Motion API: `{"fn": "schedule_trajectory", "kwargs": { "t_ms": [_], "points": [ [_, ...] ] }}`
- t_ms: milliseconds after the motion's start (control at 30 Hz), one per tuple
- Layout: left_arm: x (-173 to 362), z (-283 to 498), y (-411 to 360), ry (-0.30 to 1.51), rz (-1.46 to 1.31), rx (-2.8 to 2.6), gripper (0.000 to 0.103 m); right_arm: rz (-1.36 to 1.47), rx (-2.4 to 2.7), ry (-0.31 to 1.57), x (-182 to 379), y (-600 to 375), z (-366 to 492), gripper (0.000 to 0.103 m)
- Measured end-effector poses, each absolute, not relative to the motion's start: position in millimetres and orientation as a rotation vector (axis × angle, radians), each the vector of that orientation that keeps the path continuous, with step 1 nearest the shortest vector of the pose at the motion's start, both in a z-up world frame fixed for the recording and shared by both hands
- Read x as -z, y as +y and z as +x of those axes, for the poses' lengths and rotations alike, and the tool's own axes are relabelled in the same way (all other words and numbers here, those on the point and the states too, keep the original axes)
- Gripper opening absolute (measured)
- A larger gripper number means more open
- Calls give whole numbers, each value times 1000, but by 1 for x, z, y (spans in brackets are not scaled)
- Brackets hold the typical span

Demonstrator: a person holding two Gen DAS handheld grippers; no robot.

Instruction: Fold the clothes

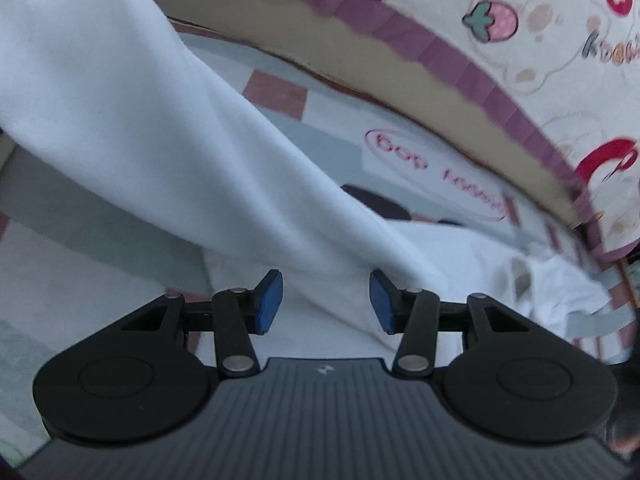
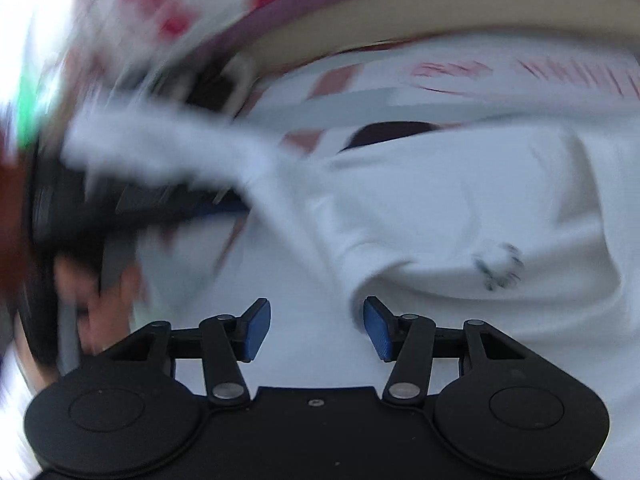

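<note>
A white garment [image 1: 168,148] lies over a patterned bed sheet [image 1: 276,92], with one long part raised diagonally across the left wrist view. My left gripper [image 1: 326,302] is open, its blue pads [image 1: 269,302] apart just above the white cloth, holding nothing. In the blurred right wrist view the white garment [image 2: 460,208] fills the middle, with a small dark print [image 2: 498,266] on it. My right gripper [image 2: 317,328] is open and empty above the cloth. The left gripper [image 2: 140,200] shows there at the left, under a raised white strip of cloth.
A cream quilt [image 1: 520,24] with strawberry and red prints and a purple border lies along the far side. A dark patch [image 1: 376,202] shows at the garment's far edge. The sheet carries pink lettering [image 1: 436,172]. A hand [image 2: 104,304] shows at the left.
</note>
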State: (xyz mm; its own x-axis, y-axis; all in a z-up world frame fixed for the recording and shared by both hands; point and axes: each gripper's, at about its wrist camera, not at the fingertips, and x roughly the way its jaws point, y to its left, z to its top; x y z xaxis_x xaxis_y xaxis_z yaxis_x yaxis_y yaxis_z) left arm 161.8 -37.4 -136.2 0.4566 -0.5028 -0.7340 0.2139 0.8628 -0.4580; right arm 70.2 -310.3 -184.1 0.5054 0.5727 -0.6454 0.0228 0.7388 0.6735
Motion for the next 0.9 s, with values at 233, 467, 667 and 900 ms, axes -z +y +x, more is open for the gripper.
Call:
{"fn": "schedule_trajectory", "kwargs": {
  "t_ms": [233,467,667,900],
  "points": [
    [137,164,-26,895,-247,377,46,1063,-155,1030,205,-342,130,13],
    [143,175,9,798,-317,347,47,716,-218,968,122,-357,224,8],
    [157,188,19,811,-389,379,48,422,-292,888,77,-353,281,7],
    [165,194,21,794,-391,370,49,301,-271,866,95,-345,323,6]
  ]
}}
